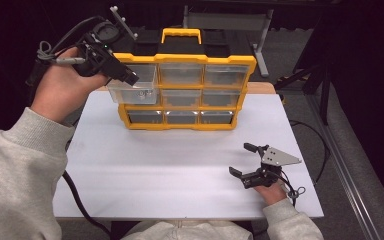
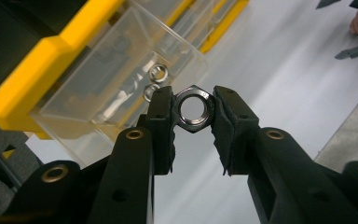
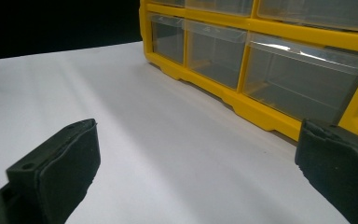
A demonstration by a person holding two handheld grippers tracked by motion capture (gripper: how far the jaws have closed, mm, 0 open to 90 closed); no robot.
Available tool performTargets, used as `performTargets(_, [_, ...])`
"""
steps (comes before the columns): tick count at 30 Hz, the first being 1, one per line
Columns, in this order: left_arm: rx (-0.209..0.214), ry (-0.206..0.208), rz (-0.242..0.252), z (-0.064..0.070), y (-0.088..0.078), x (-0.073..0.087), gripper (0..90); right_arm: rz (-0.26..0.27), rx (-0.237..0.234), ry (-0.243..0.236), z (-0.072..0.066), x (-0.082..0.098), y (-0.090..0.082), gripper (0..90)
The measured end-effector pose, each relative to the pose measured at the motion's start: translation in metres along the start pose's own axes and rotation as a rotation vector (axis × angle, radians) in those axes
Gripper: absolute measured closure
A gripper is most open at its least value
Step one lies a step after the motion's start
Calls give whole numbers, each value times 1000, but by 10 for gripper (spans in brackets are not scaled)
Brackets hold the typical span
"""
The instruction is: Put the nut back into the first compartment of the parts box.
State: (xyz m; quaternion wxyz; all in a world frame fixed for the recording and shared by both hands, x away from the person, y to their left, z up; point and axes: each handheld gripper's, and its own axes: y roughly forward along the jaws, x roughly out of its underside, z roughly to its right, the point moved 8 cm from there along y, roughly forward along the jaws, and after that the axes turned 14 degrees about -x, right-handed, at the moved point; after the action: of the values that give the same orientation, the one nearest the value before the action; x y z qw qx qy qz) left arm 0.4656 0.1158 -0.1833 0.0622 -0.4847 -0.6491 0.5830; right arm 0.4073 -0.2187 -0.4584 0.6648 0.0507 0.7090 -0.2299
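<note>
Left gripper point(image 2: 193, 114) lifts a steel hex nut point(image 2: 194, 108) out of the pulled-out clear drawer point(image 1: 132, 86) of the yellow organizer point(image 1: 182, 92).

The jaws are clamped across two opposite flats of the nut, holding it just above the drawer's open top. The nut looks small, hard, light and smooth, so it could slip or twist; gripping flat to flat, as here, seems safest. The left gripper view shows the nut and two more nuts point(image 2: 156, 79) in the drawer; the high view shows the right gripper point(image 1: 250, 162) resting on the white bench point(image 1: 180, 165), jaws wide open and empty.
</note>
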Motion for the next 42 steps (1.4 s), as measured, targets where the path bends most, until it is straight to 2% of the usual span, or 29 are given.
performTargets(6, [-29,-37,-27,-14,12,-4,693,0,-1,-1,0,0,0,5])
performTargets(12, [-26,-91,-76,-30,36,-3,693,-1,-3,-1,0,0,0,5])
performTargets(18, [-11,-122,-118,-38,53,0,693,-4,-5,-4,-1,0,0,5])
performTargets(22, [12,-141,-149,-38,63,3,693,-2,-5,-4,-1,0,0,5])
performTargets(29, [48,-142,-198,-35,77,5,693,-3,-6,-5,-1,0,0,5])
performTargets(34, [60,-132,-240,-31,85,8,693,-5,-10,-3,-1,1,0,5])
performTargets(42, [80,-146,-312,-34,96,11,692,-10,-14,-3,-2,1,1,8])
